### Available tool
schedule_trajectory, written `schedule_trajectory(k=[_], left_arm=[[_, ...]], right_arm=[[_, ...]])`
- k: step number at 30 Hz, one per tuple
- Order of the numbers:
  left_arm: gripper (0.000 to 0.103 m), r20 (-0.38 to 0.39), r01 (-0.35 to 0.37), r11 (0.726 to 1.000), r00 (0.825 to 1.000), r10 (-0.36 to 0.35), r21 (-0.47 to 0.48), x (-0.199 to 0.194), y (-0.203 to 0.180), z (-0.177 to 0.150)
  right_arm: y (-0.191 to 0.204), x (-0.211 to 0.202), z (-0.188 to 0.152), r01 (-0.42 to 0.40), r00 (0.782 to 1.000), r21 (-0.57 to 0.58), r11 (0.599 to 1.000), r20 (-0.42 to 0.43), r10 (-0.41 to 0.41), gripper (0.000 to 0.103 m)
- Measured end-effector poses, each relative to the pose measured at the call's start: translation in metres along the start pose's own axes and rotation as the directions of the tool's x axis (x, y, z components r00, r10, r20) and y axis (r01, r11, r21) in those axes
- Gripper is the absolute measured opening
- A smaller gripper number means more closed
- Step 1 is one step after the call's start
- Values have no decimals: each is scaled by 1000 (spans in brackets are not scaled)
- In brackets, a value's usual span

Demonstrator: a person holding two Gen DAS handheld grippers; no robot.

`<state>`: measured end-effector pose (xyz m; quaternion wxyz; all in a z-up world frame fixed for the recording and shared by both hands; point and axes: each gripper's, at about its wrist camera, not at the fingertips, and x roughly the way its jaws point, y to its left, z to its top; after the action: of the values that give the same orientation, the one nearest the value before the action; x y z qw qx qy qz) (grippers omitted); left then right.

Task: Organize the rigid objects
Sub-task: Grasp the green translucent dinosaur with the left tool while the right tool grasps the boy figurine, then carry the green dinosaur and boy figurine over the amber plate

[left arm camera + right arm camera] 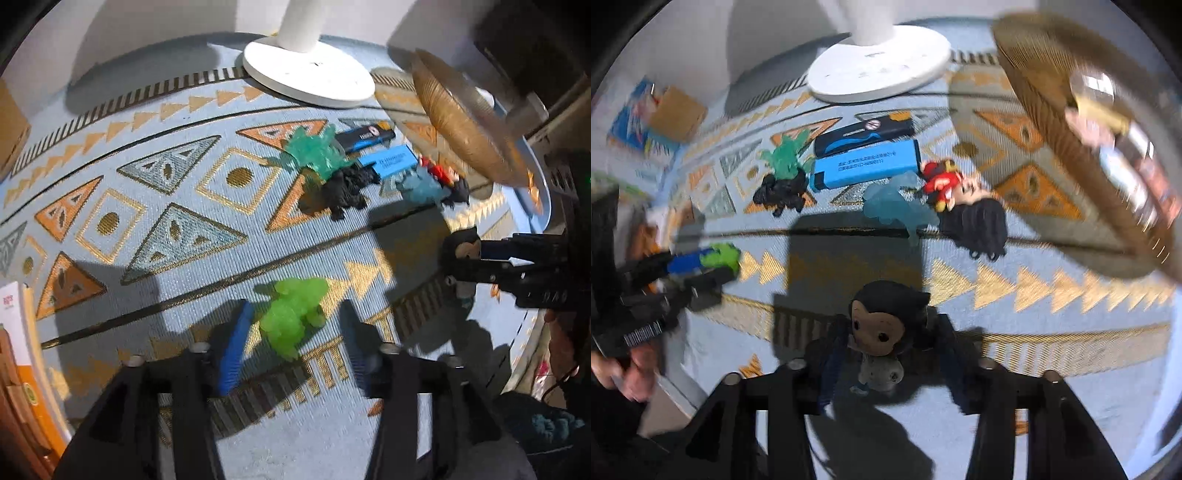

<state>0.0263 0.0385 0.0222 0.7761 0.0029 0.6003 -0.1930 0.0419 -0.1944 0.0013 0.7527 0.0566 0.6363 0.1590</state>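
A lime-green toy (293,317) was seen on the patterned rug (155,206), lying between the spread jaws of the left gripper (295,343); a gap showed on both sides, so no pad was pressing it, and the blue pad (236,347) stood just beside its left flank. In the right wrist view the same toy (720,254) was glimpsed at the tip of the left gripper (709,266), with a hand (631,373) blurred behind it. A dark-haired figurine (882,328) was found between the jaws of the right gripper (886,354), its face turned towards the camera; whether the pads were pinching it or only flanking it could not be told, as the picture was blurred and dark there. From the left wrist view the figurine (463,249) was seen at the tip of the right gripper (469,262). Farther back on the rug a cluster was laid: a teal toy (314,151) touching a black toy (347,192), a dark box (364,136) beside a blue box (391,160), a pale-blue toy (421,188) and a red-clad doll (448,181) with black hair. A white round stand (310,74) was set beyond them, and a brown wicker basket (465,122) was tilted at the right, well apart from both grippers
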Motion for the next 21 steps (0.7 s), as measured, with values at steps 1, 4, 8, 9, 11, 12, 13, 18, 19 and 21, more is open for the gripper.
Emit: schedule_trajectory(k=[1,4,8,9,11,12,13,18,19,21], left_arm=[[73,-1,-11,1000,1000,11,8,-1,-1,-1],[75,9,-28,999,1000,28,20,-3,-3,-6],[73,26,-66,997,998,65,26,0,-7,-5],[67,33,-81,996,996,80,39,0,-10,-6],[49,29,-111,992,994,109,59,6,-17,-3],[44,39,-150,986,988,147,79,8,-22,-2],[38,41,-164,982,986,161,91,9,-25,-2],[32,45,-215,974,976,212,72,8,-28,-5],[32,48,-205,977,978,202,55,6,-27,-6],[32,57,-177,984,983,176,26,1,-26,-10]], right_arm=[[-6,-1,-4,-30,1000,35,999,2,30,55],[-11,-8,-13,-33,999,67,997,14,32,66],[-7,-5,-16,-8,1000,45,999,13,7,71],[-4,-6,-17,-5,1000,34,999,17,4,71],[7,-2,-12,7,999,17,1000,35,-8,71],[9,0,-10,30,999,16,999,44,-30,71],[13,4,-8,76,996,22,997,46,-77,71],[28,10,-9,205,973,-21,979,113,-201,55],[30,9,-10,222,969,-43,974,122,-216,49],[32,8,-13,211,972,-60,976,122,-202,34]])
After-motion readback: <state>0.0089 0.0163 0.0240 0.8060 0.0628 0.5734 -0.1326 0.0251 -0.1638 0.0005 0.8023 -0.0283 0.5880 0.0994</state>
